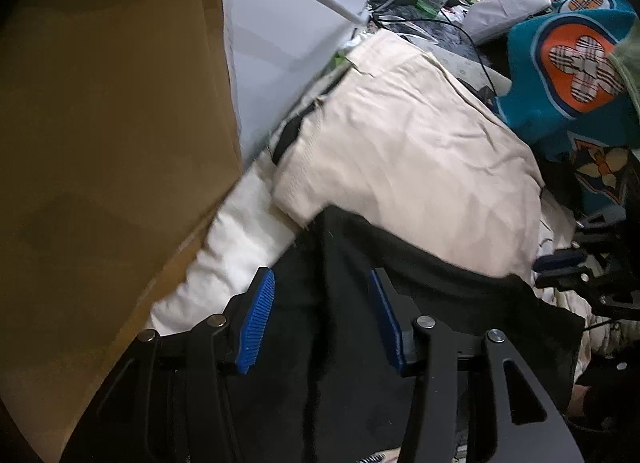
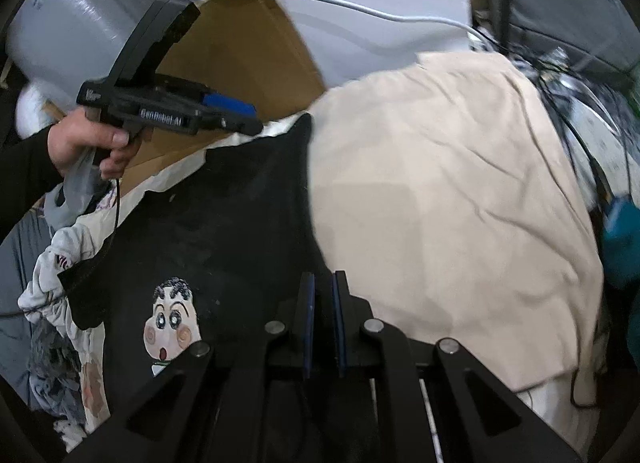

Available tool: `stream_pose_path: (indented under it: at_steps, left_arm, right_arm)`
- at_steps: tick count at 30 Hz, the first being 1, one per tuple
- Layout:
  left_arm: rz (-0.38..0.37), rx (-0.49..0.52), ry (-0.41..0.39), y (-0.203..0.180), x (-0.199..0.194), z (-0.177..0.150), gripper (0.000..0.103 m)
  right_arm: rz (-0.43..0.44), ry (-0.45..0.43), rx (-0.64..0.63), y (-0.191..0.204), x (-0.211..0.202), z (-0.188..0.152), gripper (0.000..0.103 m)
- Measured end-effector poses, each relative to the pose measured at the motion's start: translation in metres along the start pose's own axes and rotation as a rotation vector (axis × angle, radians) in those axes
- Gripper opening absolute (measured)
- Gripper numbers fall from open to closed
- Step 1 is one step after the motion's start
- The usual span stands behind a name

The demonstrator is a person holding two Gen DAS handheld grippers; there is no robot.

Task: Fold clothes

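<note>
1. While the black cotton T-shirt with a cartoon face print (image 2: 224,231) lies spread on the bed, its far corner at 12 o'clock overlaps the cream crumpled fabric sheet (image 2: 452,191).
2. At 10 o'clock the left gripper (image 1: 320,303) hangs over the shirt, blue pads parted, holding nothing.
3. Nearest me, the right gripper (image 2: 322,303) has its fingers nearly pressed together; whether cloth is pinched, I cannot tell.
4. My judgement: smooth each edge flat before folding, keeping the hem aligned and clear of the white cable (image 2: 360,7).

Soft even indoor light, motion blur throughout, dark fisheye corners, edges bent, no glare
</note>
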State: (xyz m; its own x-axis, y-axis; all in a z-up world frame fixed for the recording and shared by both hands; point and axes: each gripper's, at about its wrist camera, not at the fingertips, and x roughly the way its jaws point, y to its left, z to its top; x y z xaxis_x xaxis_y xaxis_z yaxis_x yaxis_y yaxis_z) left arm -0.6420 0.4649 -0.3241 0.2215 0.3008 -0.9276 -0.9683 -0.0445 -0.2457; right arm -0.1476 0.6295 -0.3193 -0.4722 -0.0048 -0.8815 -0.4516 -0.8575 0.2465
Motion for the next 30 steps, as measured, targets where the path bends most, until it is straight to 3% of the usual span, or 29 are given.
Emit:
stream_pose_path:
  at_steps: [2,10,15,22,30]
  left_arm:
    - [-0.011,-0.012,0.011,-0.003,0.000,-0.010,0.034]
    - [-0.034,-0.085,0.054,-0.007,0.015,-0.047,0.033]
    - [-0.016,-0.106,0.089,-0.006,0.023,-0.070,0.033]
    - [-0.009,-0.199,0.136,0.008,0.019,-0.101,0.034]
    - [-0.025,-0.226,0.148,-0.001,0.016,-0.132,0.034]
  right_arm:
    - [0.010,0.001,-0.027,0.007,0.007,0.006,0.008]
    - [0.034,0.034,-0.140,0.032,0.040,0.016,0.008]
    - [-0.027,0.068,-0.185,0.029,0.058,0.016,0.008]
    - [-0.049,0.073,-0.153,0.012,0.047,0.008,0.006]
    - [-0.083,0.080,-0.113,-0.002,0.034,0.002,0.006]
